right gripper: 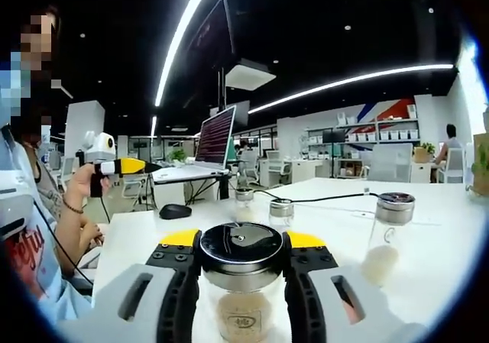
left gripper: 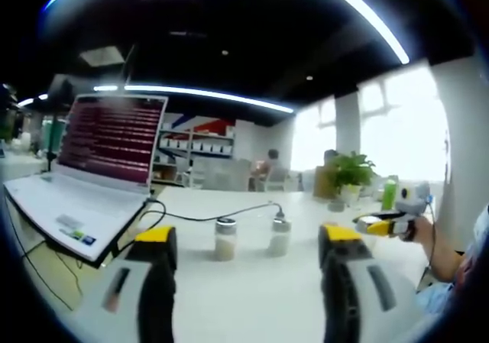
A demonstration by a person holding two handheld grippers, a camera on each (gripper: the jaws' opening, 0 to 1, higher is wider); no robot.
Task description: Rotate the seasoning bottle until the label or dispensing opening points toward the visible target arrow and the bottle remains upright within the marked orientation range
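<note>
Near the white tabletop's [right gripper: 443, 228] front edge, my right gripper [right gripper: 242, 282] clamps the black-lidded glass seasoning bottle [right gripper: 241, 286]; rotation remains, and I see no arrow. My left gripper [left gripper: 248, 270] hangs apart.

Your left gripper view sits low over the white table [left gripper: 252, 282], facing the windows, with two jars [left gripper: 225, 238] near ahead and the laptop [left gripper: 84, 175] at its left. Your right gripper view looks across the same table from the opposite side, very close on one jar [right gripper: 243, 282]. Both share the laptop and table.
</note>
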